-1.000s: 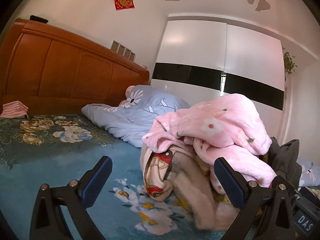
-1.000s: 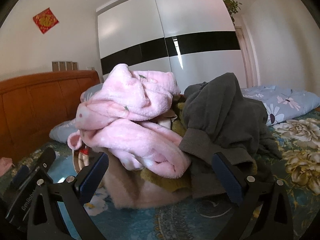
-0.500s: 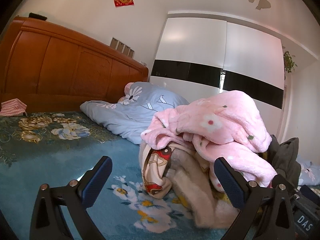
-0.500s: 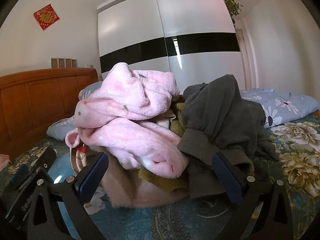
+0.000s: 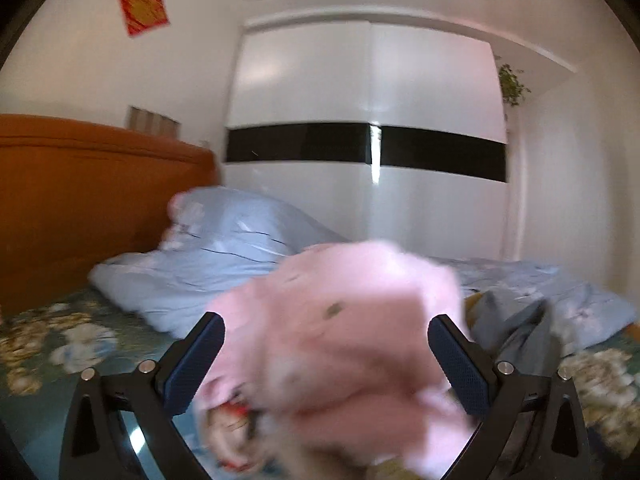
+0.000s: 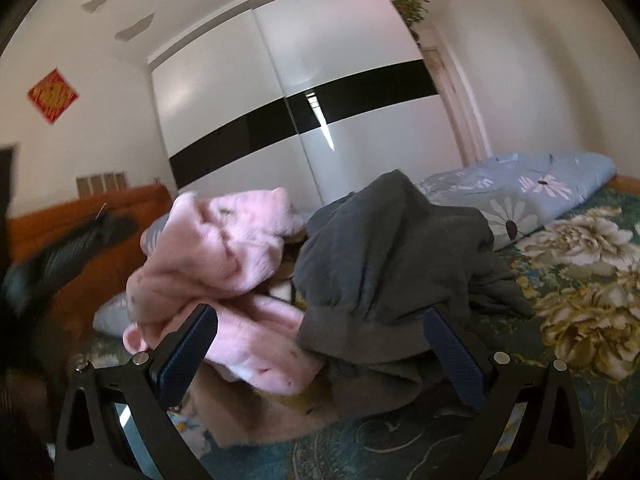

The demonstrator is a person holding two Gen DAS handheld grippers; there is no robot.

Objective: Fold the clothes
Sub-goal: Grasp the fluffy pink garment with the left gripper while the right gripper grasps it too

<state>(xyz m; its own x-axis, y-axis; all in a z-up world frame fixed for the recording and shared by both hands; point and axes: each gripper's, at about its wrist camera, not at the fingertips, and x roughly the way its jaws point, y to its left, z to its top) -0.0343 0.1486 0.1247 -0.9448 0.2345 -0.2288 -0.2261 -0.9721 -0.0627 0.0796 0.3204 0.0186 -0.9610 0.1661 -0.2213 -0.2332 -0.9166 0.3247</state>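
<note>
A pile of clothes lies on the bed. On top is a fluffy pink garment, also in the right wrist view. A dark grey garment lies on the pile's right side, seen small in the left wrist view. A beige piece and a red-and-cream printed piece lie underneath. My left gripper is open, its jaws either side of the pink garment, blurred. My right gripper is open just in front of the pile, facing the pink and grey pieces.
The bed has a teal floral cover. A light blue quilt lies behind the pile, by an orange wooden headboard. A white wardrobe stands behind. A dark blurred shape is at the left.
My left gripper has swung right and up to the pile, so the pink garment now fills its jaws. My right gripper has tilted and moved a little closer.
</note>
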